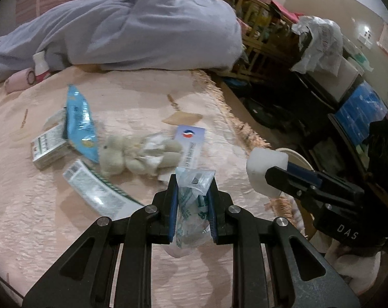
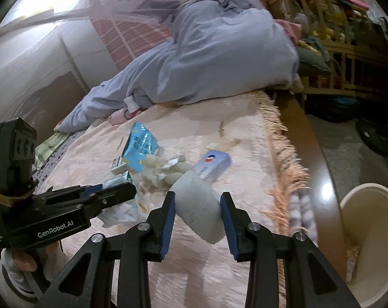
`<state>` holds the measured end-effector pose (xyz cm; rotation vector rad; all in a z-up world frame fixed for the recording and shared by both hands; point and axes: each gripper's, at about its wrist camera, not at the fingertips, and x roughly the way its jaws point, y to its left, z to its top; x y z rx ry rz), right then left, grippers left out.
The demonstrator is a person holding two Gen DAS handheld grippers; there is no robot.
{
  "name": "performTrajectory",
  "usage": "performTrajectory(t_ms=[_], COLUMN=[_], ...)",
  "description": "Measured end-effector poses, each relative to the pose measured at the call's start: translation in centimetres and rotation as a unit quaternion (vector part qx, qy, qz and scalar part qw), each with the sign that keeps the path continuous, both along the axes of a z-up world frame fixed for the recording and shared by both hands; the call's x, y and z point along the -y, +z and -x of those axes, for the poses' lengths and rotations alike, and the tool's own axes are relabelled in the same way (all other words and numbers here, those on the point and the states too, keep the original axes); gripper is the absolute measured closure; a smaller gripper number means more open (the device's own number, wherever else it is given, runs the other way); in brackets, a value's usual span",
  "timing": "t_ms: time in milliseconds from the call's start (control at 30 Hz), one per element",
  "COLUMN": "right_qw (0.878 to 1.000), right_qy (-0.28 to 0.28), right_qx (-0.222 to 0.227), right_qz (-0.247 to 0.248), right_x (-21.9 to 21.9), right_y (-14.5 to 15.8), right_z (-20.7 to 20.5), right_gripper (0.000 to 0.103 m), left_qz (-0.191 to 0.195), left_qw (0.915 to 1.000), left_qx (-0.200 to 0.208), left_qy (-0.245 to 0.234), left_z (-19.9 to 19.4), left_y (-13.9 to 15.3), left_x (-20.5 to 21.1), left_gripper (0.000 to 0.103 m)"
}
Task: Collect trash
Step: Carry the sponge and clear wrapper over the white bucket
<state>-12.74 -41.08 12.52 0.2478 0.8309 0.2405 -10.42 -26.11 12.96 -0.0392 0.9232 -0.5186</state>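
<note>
Left gripper (image 1: 193, 179) clenched on a crumpled clear plastic wrapper (image 1: 192, 205) with green print, pinched between the blue pads (image 1: 173, 205) and held just above the pink bedspread (image 1: 117, 231). Right gripper (image 2: 197, 196) clamped around a white foam block (image 2: 199, 205), gripped at both sides, tilted, raised over the bedspread near its fringed edge (image 2: 283, 159). Seen from the left wrist camera too: right gripper (image 1: 270, 177) at the right, foam block (image 1: 265, 172) at its tip, just in front of a cream-coloured bin (image 1: 296, 159) beside the bed. From the right wrist camera, same bin (image 2: 368, 205) low at the right, off the bed, some scraps visible inside; left gripper (image 2: 127, 192) coming in from the left with the wrapper (image 2: 122, 210) hanging below it. Still lying on the bedspread: a blue snack packet (image 1: 79, 123), a small green-and-white box (image 1: 49, 146) touching the packet's left side, a long flat green-and-white carton (image 1: 96, 190) nearer the camera, a white and blue box (image 1: 192, 143) with a red-and-blue round logo, and a small beige plush toy (image 1: 140, 156) between the packet and that box, touching both. Farther back, a bunched lavender quilt (image 1: 142, 25) across the bed, with a pink-and-white bottle (image 1: 41, 68) tucked at its edge. Beyond the bed's right side, a wooden crib (image 1: 255, 25) and cluttered storage, too blurred to name in detail.
</note>
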Motion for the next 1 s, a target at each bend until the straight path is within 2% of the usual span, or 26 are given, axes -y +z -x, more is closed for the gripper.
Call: performTrajectory(t_ms=[533,1000], right_qw=[0.998,0.993], right_qy=[-0.061,-0.115], right_qx=[-0.005,-0.017], right_qz=[0.003,0.002], right_x=[6.7,12.5], right_y=[-0.1,-1.3], right_z=[3.1,5.5], right_gripper=[0.069,0.069], left_qz=[-0.008,-0.007], left_qw=[0.9983,0.9949], left_qx=[-0.005,-0.019], left_qy=[-0.058,-0.099], left_z=[1.0,1.7], left_y=[-0.8,-2.0], left_x=[7.1,12.4], left_gripper=[0.085,0.085])
